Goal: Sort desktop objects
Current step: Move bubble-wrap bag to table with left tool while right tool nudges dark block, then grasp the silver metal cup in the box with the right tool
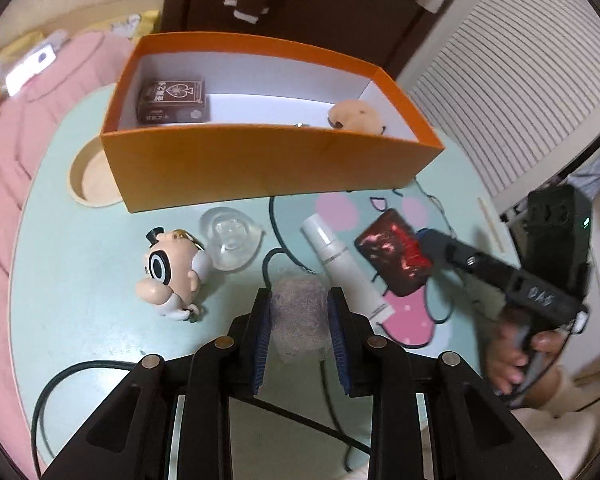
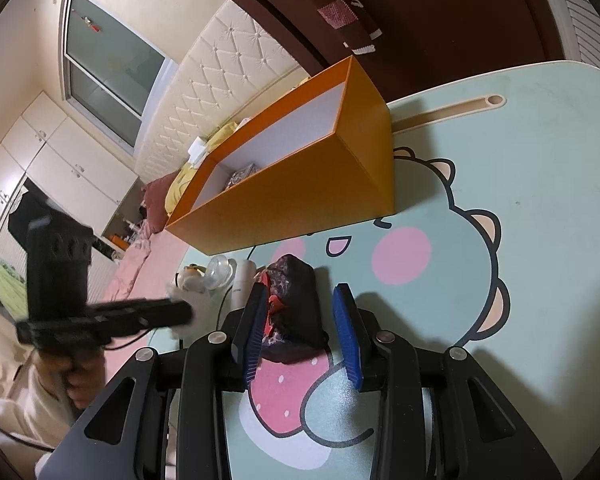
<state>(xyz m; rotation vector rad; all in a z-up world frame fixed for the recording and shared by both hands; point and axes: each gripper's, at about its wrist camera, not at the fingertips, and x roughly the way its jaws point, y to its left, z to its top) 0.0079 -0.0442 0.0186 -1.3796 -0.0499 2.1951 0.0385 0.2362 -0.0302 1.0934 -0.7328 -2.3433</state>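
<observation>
The left gripper [image 1: 300,312] has its jaws closed on a blurred, greyish fluffy ball [image 1: 298,318] — what it is stays hard to make out. The right gripper [image 2: 300,332] has its jaws around a dark red-patterned pouch [image 2: 290,304] on the worktop [image 2: 520,220]; whether both pads press it cannot be told. The orange box [image 1: 260,168] holds a card pack [image 1: 174,102] and a tan toy [image 1: 354,116], half hidden by its wall.

Right gripper [image 2: 300,332] low over a green table [image 2: 540,160], blue pads [image 2: 350,340] on both sides of a dark red pouch [image 2: 292,304], right pad apart from it. Orange box [image 2: 300,196] behind. Left gripper [image 2: 180,312] blurry, at left.
</observation>
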